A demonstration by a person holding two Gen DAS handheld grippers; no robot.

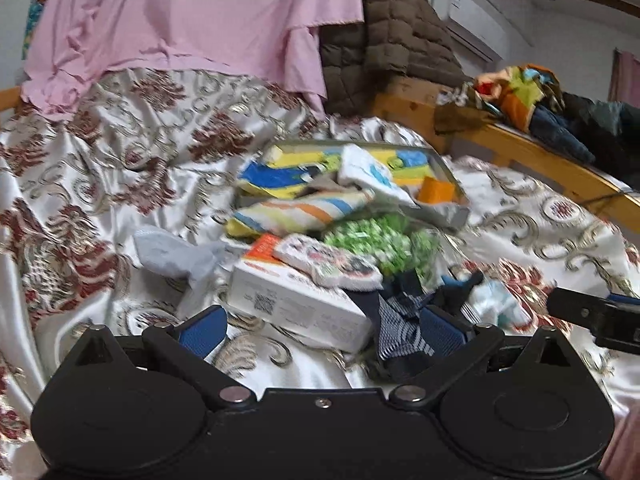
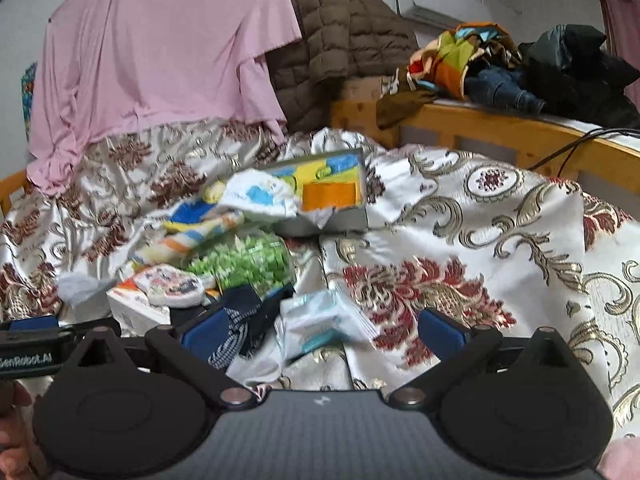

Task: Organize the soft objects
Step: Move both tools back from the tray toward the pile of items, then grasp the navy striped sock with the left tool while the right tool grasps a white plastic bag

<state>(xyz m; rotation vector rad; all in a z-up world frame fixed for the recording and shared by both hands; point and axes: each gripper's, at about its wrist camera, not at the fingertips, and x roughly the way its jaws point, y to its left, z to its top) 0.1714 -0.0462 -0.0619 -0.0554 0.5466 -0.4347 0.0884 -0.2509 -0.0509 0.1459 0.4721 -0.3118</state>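
A heap of soft things lies on a patterned satin bedspread point(image 1: 120, 168). An open grey box point(image 1: 454, 216) holds folded yellow and blue cloths and an orange block point(image 1: 436, 190); a white printed cloth point(image 1: 368, 172) spills over them. In front lie a striped cloth point(image 1: 300, 212), a green patterned bundle point(image 1: 380, 240), a small printed pouch point(image 1: 332, 260) and a white carton point(image 1: 296, 304). My left gripper point(image 1: 320, 330) is open, low over the carton, with a dark blue patterned cloth point(image 1: 396, 328) by its right pad. My right gripper point(image 2: 320, 332) is open around a white and teal packet point(image 2: 320, 324).
A pink sheet point(image 2: 160, 52) and a brown quilted jacket point(image 2: 340, 28) hang behind. Clothes are piled on the wooden bed rail point(image 2: 500, 128) at right, with a black cable. A pale blue-grey cloth point(image 1: 172, 252) lies left of the carton. Bare bedspread stretches to the right point(image 2: 500, 240).
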